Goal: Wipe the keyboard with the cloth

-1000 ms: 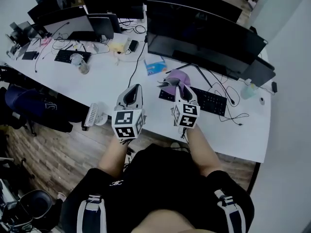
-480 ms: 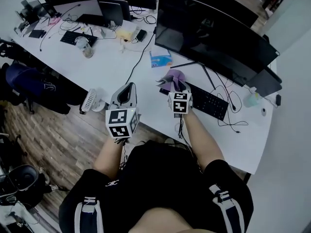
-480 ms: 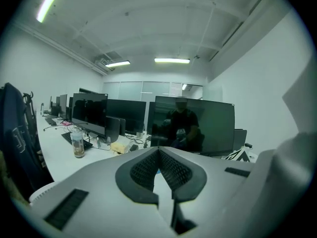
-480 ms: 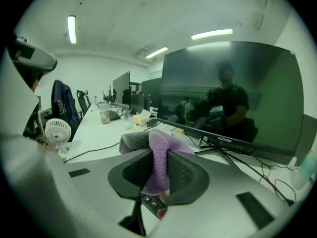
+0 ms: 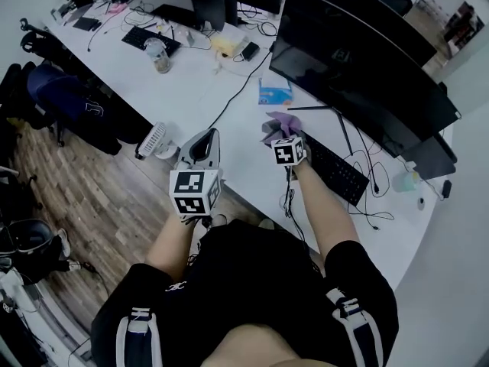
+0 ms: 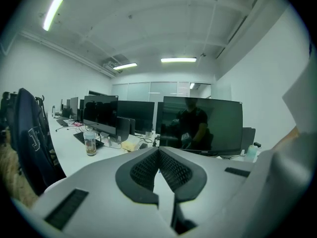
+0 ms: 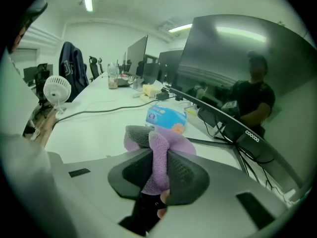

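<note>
— Where is the cloth to be found, taken from the keyboard?

— The purple cloth [image 7: 177, 144] is held at the keyboard's [image 5: 338, 173] left end, gripped by the right tongs [image 7: 159, 151]. A fold of it is clamped between the two dark pads, and a loose flap is seen sticking out past the tips. From the head view, the cloth [image 5: 276, 121] is shown bunched in front of the right tongs [image 5: 281, 133], at the keyboard's near-left corner. Whether the keys are touched by it cannot be told.

— And the other tongs?

— The left tongs [image 6: 159, 151] are seen with the ribbed pads pressed together at the tips and nothing caught between them. In the head view the left tongs [image 5: 208, 138] are held well to the left of the keyboard, at the front edge of the white counter [image 5: 229, 128], apart from the cloth.

— What else is placed around the keyboard?

— A wide dark monitor [image 5: 359, 60] is stood just behind it, with its thin stand planted beyond the keyboard's left end. A blue packet [image 5: 273, 92] is laid further back and to the left of the keyboard, just past the cloth. A black cable [image 5: 233, 102] is run across the counter to the left of that packet. A small white fan [image 5: 155, 138] is set at the counter's edge, far left of the keyboard, beyond the left tongs. A jar [image 5: 157, 54] is seen far off to the left and behind.
</note>
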Demonstrator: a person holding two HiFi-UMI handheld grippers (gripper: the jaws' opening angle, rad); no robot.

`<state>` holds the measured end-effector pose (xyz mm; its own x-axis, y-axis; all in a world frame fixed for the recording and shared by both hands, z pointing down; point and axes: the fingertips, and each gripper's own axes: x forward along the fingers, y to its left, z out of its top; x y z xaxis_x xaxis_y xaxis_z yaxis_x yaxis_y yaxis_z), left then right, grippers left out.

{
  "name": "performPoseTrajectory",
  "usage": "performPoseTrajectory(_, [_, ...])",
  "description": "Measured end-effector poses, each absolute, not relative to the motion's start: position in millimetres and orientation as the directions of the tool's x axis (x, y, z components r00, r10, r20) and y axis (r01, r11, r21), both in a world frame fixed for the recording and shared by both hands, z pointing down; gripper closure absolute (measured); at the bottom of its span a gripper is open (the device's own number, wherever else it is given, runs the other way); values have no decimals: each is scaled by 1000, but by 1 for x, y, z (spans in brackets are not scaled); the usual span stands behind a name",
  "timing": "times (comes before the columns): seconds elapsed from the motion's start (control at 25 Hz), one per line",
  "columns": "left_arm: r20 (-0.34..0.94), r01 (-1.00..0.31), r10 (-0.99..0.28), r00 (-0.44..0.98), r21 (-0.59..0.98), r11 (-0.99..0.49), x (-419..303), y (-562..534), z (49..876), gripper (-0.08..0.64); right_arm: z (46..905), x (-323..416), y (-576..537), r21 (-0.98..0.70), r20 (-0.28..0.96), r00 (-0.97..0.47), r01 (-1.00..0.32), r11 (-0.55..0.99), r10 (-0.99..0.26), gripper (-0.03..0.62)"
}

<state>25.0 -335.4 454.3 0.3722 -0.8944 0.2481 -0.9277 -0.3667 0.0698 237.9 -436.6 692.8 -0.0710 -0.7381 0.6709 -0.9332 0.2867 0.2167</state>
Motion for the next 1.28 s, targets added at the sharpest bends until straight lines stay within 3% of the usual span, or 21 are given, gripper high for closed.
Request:
performPoseTrajectory(0.44, [244,-935,-904,350,37,-352,27,-327,449,549,725,247,-438,172,832,-65,-914,368,-552,500])
performPoseTrajectory(1.28, [235,-868,-839,491,49,-494,99,-321,454,549,724,343,-386,154,813,21,-971,180,-582,499])
